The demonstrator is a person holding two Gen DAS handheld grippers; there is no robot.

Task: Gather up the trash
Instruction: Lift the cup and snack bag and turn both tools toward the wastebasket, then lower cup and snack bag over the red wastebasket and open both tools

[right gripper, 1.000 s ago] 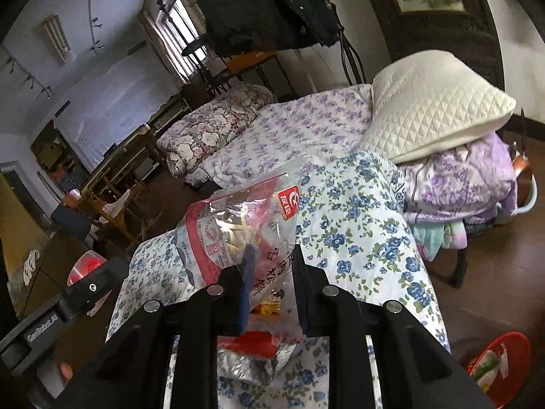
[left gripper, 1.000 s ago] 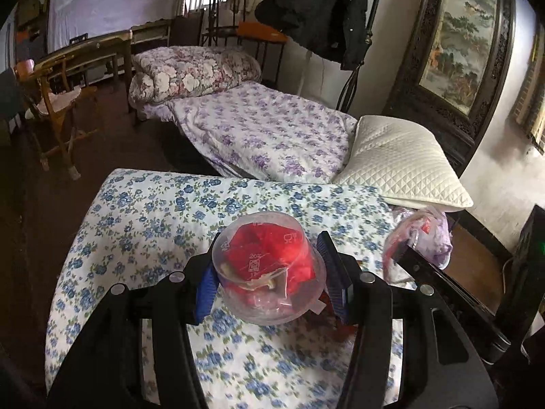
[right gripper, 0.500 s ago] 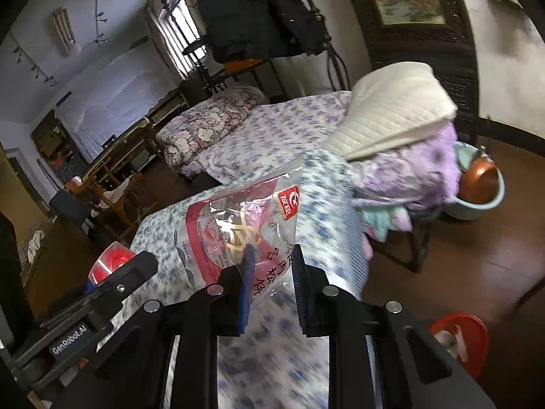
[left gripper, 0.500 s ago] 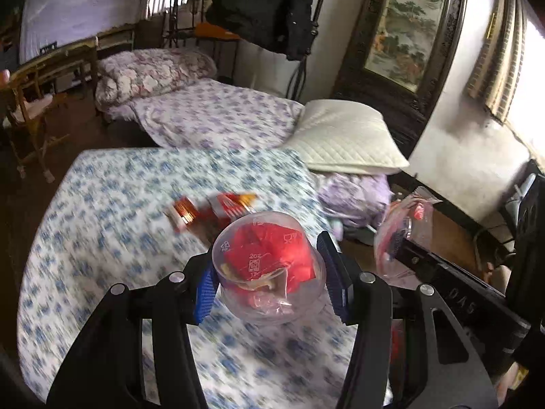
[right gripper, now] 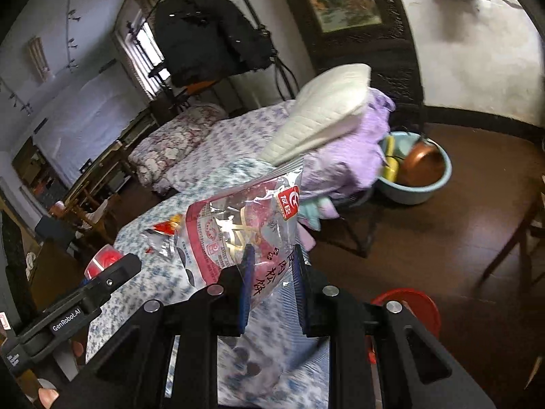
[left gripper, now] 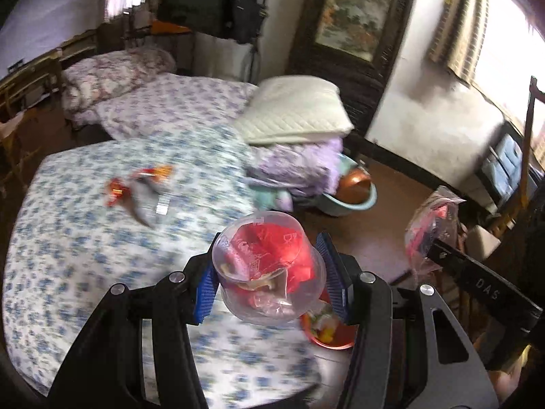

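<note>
- Left gripper (left gripper: 269,281): jaws stand about half apart, blue pads pressed on either side of a clear plastic cup (left gripper: 269,269) stuffed with red wrappers; the cup is tilted, its base toward the camera.
- Right gripper (right gripper: 272,279): jaws nearly together, pinching the lower edge of a clear snack bag (right gripper: 245,225) with red print; the bag stands up above the fingers.
- Below the left gripper: a red bin (left gripper: 327,334) on the brown floor, partly hidden behind the cup, holding what appear to be scraps; the blur prevents certainty.
- Beside both grippers: a bed under a blue-flowered sheet (left gripper: 85,238), with loose red and silver wrappers (left gripper: 139,187) lying on it.
- Farther off: a white pillow (left gripper: 296,109) on folded purple bedding, and a pale blue basin (right gripper: 415,173) on the floor holding a copper-coloured pot.
</note>
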